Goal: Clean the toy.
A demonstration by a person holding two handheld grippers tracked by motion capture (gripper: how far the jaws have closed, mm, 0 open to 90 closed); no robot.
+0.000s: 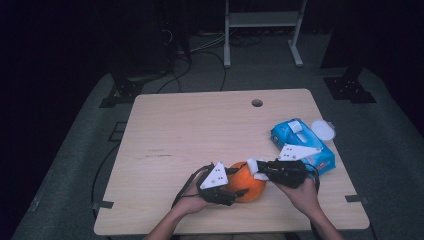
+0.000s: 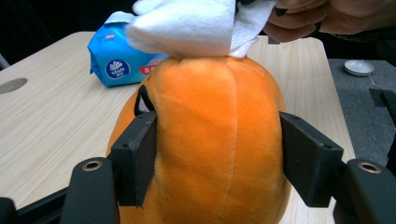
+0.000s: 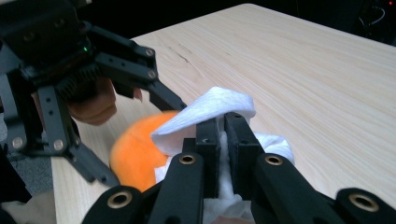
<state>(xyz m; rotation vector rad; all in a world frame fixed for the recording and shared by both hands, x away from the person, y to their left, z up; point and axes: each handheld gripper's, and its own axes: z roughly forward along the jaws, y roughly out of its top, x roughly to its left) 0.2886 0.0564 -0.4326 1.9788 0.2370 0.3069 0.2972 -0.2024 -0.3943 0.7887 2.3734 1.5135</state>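
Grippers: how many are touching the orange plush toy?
1. The left gripper squeezes the orange plush toy on both sides. The right gripper pinches a white wipe resting on the toy's top, not the toy itself.

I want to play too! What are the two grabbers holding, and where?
The left gripper squeezes the orange plush toy by its sides. The right gripper pinches a folded white wipe.
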